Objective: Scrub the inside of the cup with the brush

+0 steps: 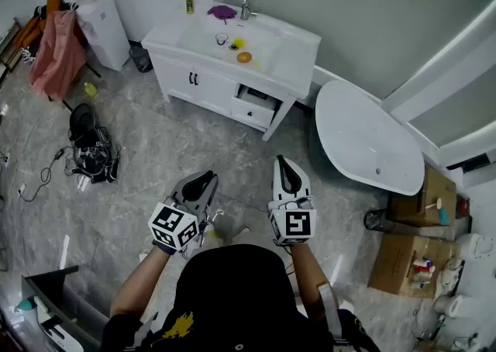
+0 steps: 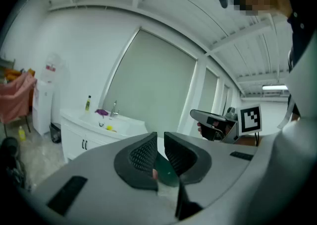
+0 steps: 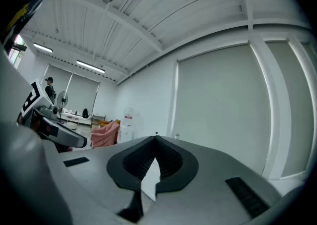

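Far ahead stands a white vanity (image 1: 194, 71) with a sink. Near the basin sits a small clear cup (image 1: 222, 38), and behind it lies a purple thing (image 1: 222, 12) that may be the brush, too small to tell. Both also appear far off in the left gripper view, the purple thing (image 2: 101, 112) beside the tap. My left gripper (image 1: 203, 180) (image 2: 159, 137) is shut to a thin slit and holds nothing. Beside it, my right gripper (image 1: 284, 163) (image 3: 155, 142) is shut and empty too. Both hang over the floor, well short of the vanity.
A yellow item (image 1: 239, 43), an orange one (image 1: 244, 56) and a bottle (image 1: 189, 1) share the vanity top. Its right drawer (image 1: 256, 102) hangs open. A white bathtub (image 1: 364, 141) lies to the right, cardboard boxes (image 1: 415, 261) beyond. Black cables (image 1: 93, 149) and pink cloth (image 1: 58, 52) are left.
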Demonstrator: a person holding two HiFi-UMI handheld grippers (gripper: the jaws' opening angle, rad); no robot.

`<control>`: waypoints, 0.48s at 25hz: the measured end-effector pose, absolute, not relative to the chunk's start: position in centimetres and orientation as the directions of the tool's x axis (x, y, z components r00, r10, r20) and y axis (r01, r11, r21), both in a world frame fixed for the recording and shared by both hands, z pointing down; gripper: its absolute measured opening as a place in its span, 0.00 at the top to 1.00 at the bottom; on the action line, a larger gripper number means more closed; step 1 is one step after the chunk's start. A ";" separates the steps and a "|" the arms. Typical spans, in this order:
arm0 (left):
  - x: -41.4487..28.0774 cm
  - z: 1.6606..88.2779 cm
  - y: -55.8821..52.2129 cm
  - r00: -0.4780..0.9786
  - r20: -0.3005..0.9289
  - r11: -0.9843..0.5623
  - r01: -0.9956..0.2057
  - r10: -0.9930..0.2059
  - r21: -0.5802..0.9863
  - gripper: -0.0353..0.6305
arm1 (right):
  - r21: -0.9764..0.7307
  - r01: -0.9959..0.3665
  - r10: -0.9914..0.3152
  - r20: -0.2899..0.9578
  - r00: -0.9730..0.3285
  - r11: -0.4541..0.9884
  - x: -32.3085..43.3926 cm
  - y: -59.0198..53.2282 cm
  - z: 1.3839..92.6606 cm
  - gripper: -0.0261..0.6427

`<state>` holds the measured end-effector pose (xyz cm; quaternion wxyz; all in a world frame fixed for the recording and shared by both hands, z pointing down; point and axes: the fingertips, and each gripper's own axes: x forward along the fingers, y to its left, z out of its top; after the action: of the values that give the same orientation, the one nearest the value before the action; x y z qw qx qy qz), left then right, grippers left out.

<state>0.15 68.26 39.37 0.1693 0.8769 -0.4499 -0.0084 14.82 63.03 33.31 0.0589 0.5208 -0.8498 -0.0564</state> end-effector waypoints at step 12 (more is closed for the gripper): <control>3.7 37.8 66.8 0.282 0.175 -0.266 -0.958 -0.943 0.107 0.90 | -0.027 -0.863 -0.860 0.080 -0.505 0.504 22.6 64.6 36.7 0.92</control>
<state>3.70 66.81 37.81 0.0957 0.7948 -0.5981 0.0381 22.57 64.59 36.66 0.0278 0.4968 -0.8669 0.0316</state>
